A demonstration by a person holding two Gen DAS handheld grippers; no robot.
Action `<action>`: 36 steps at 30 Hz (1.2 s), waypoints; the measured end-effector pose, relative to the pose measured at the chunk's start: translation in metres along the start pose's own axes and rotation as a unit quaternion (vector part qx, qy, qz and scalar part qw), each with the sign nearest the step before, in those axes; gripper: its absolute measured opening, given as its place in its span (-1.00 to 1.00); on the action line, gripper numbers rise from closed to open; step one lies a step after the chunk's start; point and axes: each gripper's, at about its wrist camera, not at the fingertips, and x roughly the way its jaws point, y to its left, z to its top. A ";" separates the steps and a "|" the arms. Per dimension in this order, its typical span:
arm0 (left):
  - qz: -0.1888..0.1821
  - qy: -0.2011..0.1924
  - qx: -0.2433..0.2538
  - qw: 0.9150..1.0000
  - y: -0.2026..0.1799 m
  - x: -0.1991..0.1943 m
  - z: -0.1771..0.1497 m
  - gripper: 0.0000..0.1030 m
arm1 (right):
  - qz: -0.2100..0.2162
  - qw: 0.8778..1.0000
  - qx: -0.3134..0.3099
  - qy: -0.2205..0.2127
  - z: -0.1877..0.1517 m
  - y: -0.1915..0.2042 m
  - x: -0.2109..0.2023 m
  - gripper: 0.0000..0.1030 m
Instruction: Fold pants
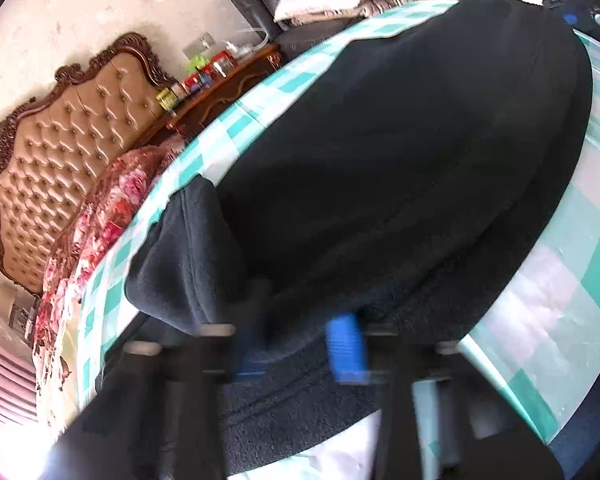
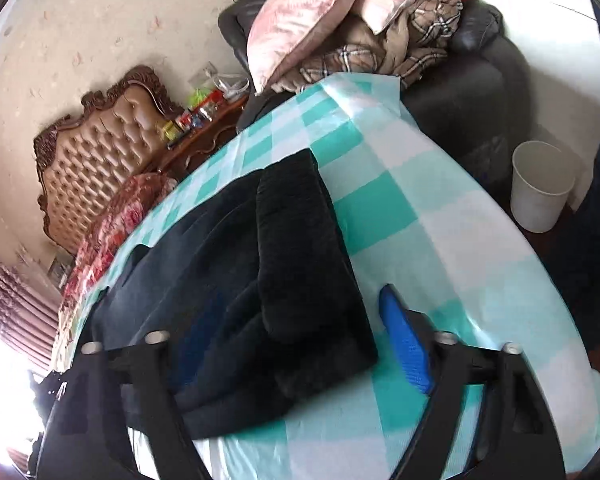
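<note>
The right claw (image 2: 296, 344) is spread wide, with the near end of the black pants (image 2: 284, 280) lying between its blue pads (image 2: 410, 354). The pants run long, away from it, over the checked cloth on the worktop (image 2: 440, 240). The left claw (image 1: 300, 348) is blurred; its grip cannot be told. No writing can be read.
</note>
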 end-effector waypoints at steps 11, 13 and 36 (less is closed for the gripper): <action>0.018 -0.034 -0.010 0.999 0.025 -0.037 0.006 -0.74 | -0.008 0.994 -0.082 -0.066 -0.006 0.044 -0.067 -0.77; 0.016 -0.031 -0.012 0.999 0.023 -0.038 0.001 -0.74 | -0.013 0.996 -0.065 -0.059 -0.013 0.034 -0.064 -0.77; -0.036 -0.059 -0.266 0.962 0.123 -0.069 -0.008 0.97 | 0.099 0.953 -0.282 0.043 -0.017 0.279 0.040 0.51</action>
